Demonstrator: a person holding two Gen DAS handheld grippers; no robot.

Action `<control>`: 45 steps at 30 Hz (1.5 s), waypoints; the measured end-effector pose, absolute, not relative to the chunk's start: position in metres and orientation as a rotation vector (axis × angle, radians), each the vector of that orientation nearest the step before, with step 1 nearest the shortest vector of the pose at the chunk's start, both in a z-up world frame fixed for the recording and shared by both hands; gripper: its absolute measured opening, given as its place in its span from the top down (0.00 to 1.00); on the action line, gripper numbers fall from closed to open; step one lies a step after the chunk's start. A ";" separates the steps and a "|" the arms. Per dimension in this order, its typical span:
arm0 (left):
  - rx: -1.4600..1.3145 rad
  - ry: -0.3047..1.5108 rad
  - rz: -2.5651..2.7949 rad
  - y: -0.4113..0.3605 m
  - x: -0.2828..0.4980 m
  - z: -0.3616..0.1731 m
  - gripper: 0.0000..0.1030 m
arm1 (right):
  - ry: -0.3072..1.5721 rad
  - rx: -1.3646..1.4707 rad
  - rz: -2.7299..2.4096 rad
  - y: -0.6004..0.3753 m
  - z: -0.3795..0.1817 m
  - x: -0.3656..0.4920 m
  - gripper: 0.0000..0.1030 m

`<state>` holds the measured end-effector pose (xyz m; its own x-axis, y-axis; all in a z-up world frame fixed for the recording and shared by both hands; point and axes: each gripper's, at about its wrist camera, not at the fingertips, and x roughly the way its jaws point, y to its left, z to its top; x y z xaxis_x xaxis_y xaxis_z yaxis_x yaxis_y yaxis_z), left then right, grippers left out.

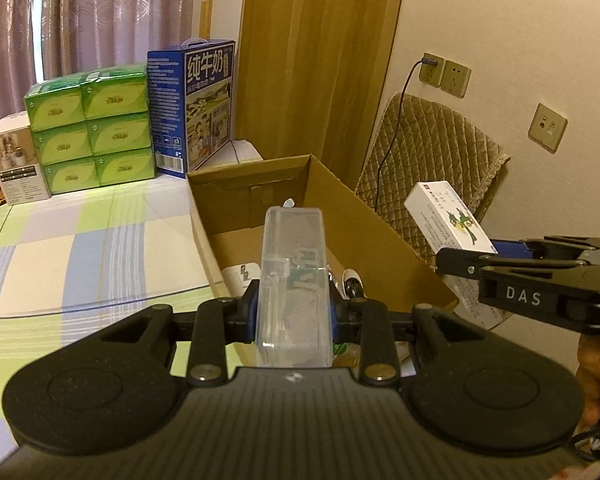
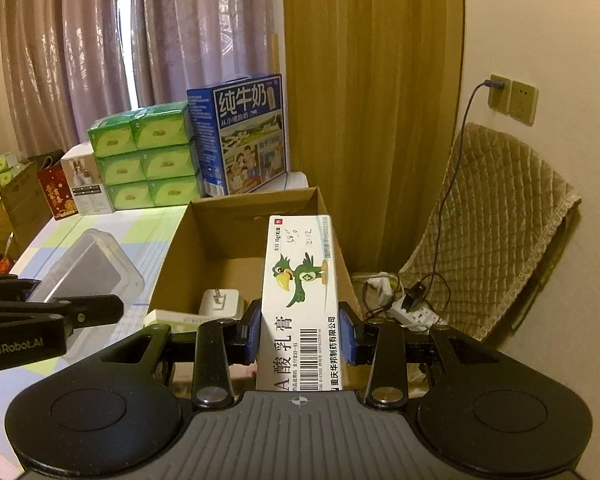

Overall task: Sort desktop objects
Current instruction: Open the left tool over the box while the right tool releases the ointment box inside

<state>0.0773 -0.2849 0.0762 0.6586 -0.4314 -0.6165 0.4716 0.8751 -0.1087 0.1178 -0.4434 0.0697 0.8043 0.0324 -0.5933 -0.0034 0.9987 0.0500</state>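
Observation:
My left gripper [image 1: 292, 312] is shut on a clear plastic case [image 1: 292, 280] and holds it upright above the near end of an open cardboard box [image 1: 376, 232]. My right gripper [image 2: 300, 338] is shut on a white medicine box with a green parrot [image 2: 302, 300], held over the box's right side [image 2: 188, 264]. The medicine box [image 1: 448, 216] and right gripper also show at the right of the left wrist view. The clear case [image 2: 88, 268] and left gripper show at the left of the right wrist view. A white charger [image 2: 220, 302] and a small white box [image 2: 172, 318] lie inside the cardboard box.
Green tissue packs [image 1: 92, 128], a blue milk carton [image 1: 196, 104] and a white product box [image 1: 16, 164] stand at the table's back. A checked tablecloth [image 1: 80, 248] covers the table. A padded chair [image 2: 492, 232], power strip [image 2: 412, 312] and cables sit at right by the wall.

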 end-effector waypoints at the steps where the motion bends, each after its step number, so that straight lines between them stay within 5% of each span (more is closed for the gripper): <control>1: 0.063 0.685 -0.514 -0.288 0.082 0.076 0.75 | 0.638 0.046 0.020 -0.445 0.070 0.123 0.66; 37: -0.060 0.795 -0.525 -0.319 0.190 0.039 0.75 | 0.715 0.032 0.007 -0.455 0.041 0.201 0.66; 45: -0.054 0.778 -0.491 -0.309 0.203 0.046 0.67 | 0.732 0.042 0.013 -0.451 0.033 0.203 0.66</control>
